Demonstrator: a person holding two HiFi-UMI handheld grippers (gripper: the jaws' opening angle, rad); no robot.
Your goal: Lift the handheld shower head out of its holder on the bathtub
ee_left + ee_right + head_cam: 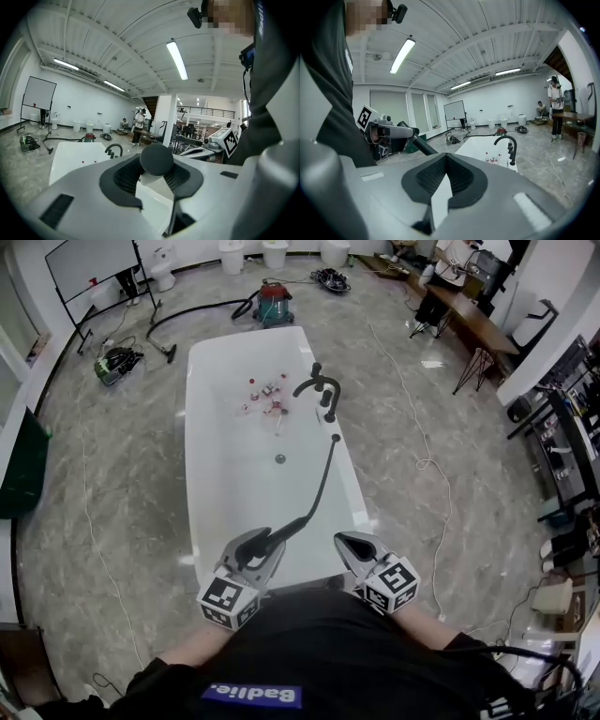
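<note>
Bathtub (pixel 211 474): you see glossy, smooth white.
Shower head (pixel 157 159): matt black, smooth.
Hose (pixel 322 486): black, dull.
Faucet (pixel 319 385): matt black, metal by its look.
Floor (pixel 112 484): polished grey stone-look, shiny.
Your left gripper (pixel 255 554) and right gripper (pixel 361 547): smooth pale grey plastic, with ribbed matt black pads.

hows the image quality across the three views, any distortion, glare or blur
Head view: sharp, with wide-angle bowing of the bathtub and a glare patch on the glossy floor. Left gripper view: heavy fisheye with dark corners, ceiling tube light blown out, handheld shower head slightly soft up close. Right gripper view: same fisheye, faucet crisp.
</note>
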